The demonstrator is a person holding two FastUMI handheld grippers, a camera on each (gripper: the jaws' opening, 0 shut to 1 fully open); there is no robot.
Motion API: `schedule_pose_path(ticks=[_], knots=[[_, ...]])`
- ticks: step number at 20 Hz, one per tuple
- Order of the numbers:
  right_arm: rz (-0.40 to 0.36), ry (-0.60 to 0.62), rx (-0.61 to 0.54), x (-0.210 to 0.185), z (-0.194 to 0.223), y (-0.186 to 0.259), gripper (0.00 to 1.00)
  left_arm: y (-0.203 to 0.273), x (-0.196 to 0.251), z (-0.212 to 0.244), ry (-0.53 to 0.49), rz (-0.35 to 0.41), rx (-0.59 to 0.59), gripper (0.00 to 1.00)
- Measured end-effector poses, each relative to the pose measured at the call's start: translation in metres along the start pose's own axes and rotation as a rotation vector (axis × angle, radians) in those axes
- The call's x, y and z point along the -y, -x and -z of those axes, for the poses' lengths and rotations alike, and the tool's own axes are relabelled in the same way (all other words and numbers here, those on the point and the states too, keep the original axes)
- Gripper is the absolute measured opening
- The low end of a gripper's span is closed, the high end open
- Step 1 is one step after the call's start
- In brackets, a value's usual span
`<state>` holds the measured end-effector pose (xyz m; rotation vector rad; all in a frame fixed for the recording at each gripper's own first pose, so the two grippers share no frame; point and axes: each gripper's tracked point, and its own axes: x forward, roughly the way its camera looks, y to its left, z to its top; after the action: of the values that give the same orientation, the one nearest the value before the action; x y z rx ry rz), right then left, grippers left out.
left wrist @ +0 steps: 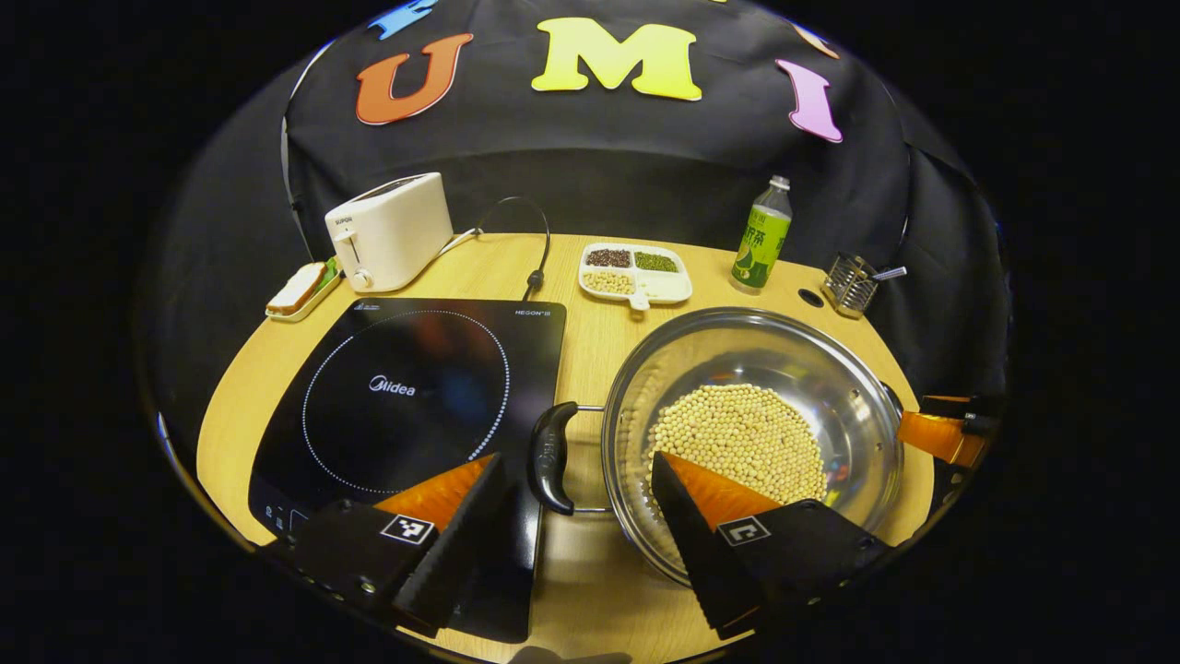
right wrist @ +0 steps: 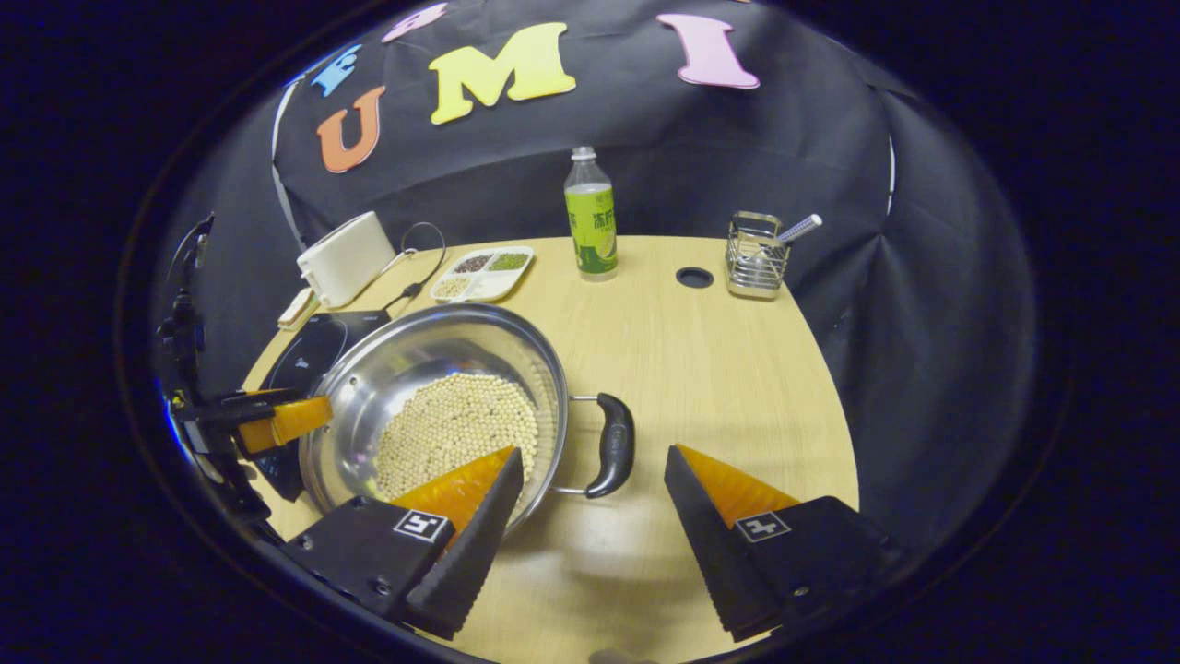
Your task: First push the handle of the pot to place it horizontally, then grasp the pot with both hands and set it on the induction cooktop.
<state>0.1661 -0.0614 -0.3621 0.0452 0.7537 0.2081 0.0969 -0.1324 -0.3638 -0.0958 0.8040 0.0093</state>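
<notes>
On the surface point(right wrist: 701, 369), the pot point(left wrist: 857, 406) holds beans point(left wrist: 737, 438); both tools, left point(left wrist: 579, 475) and right point(right wrist: 595, 470), spread around its handles.

The pot point(left wrist: 756, 433) is shiny silver steel with black handles point(left wrist: 550, 456), and pale yellow beans point(left wrist: 742, 438) cover its bottom. The induction cooktop point(left wrist: 406, 397) is glossy black with a white dotted ring. The worktop point(right wrist: 701, 369) is light wood grain. The toaster point(left wrist: 392, 231) is cream white. The bottle point(right wrist: 590, 217) has a clear top and a green label. A white divided dish point(left wrist: 636, 274) holds dark, green and pale grains. The wire holder point(right wrist: 756, 255) is silver.
</notes>
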Motion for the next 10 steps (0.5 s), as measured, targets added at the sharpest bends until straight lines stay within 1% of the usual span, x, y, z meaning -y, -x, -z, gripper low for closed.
schedule_pose_path(ticks=[3,4,9,10], knots=[[-0.002,0.019,-0.036,0.004,0.0,-0.016,0.97,-0.01,0.004,0.004,-0.01,-0.012,-0.034,0.95],[-0.008,0.021,-0.045,0.004,0.0,-0.019,0.97,-0.012,0.006,-0.001,-0.018,-0.016,-0.021,0.95],[-0.033,0.016,-0.124,-0.001,0.009,-0.035,0.96,-0.019,0.008,-0.004,-0.037,-0.043,-0.037,0.96],[-0.041,0.014,-0.136,-0.003,0.012,-0.037,0.9,-0.02,0.008,-0.003,-0.042,-0.051,-0.037,0.96]])
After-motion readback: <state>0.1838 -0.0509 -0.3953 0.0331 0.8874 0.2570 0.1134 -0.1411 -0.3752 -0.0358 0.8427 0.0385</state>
